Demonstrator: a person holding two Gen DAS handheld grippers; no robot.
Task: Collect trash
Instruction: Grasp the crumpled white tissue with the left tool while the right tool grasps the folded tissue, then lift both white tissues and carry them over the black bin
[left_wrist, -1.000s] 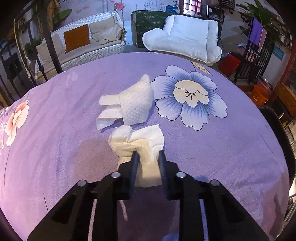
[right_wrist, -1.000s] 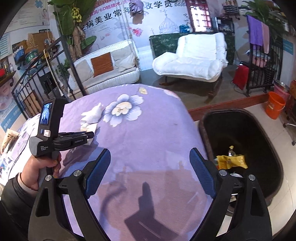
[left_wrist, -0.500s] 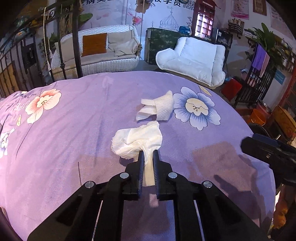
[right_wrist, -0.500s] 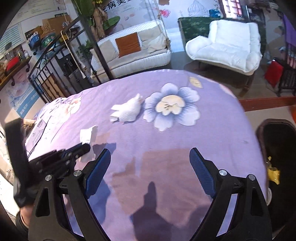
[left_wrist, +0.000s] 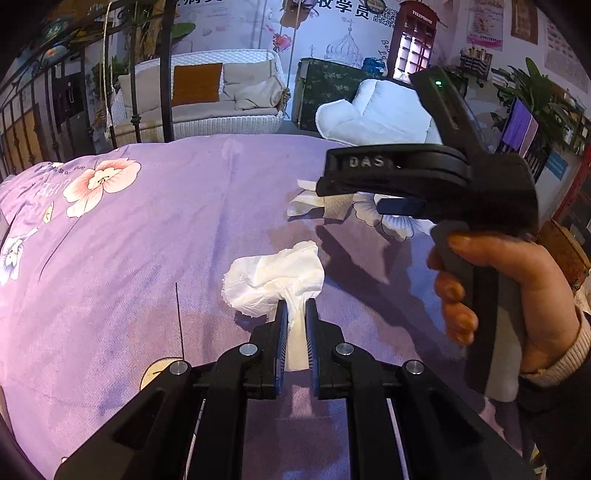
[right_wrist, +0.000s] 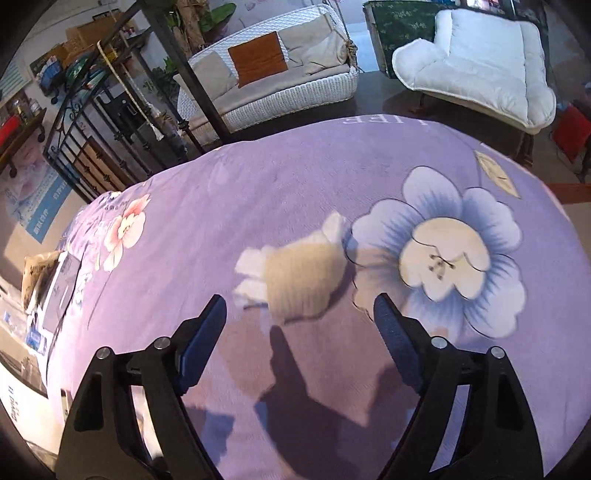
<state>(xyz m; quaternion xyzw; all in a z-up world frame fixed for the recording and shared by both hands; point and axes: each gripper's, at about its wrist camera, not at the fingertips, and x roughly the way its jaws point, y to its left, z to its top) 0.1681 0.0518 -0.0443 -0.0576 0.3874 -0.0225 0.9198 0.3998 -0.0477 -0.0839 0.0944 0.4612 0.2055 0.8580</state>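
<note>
A purple flowered sheet (left_wrist: 155, 229) covers the surface, with a wicker sofa (left_wrist: 207, 99) and a white armchair (right_wrist: 476, 59) behind. Nearest in the left view, the left gripper (left_wrist: 295, 314) is clamped on a crumpled white tissue (left_wrist: 273, 277) lying on the sheet. Further on, a hand (left_wrist: 517, 291) holds the right gripper (right_wrist: 299, 314), its wide jaws closing with nothing between the pads. Just beyond its tips lies a textured wipe (right_wrist: 295, 273), beside the blue flower (right_wrist: 443, 258)

Crumpled tissue (right_wrist: 295, 282) beyond closing jaws
</note>
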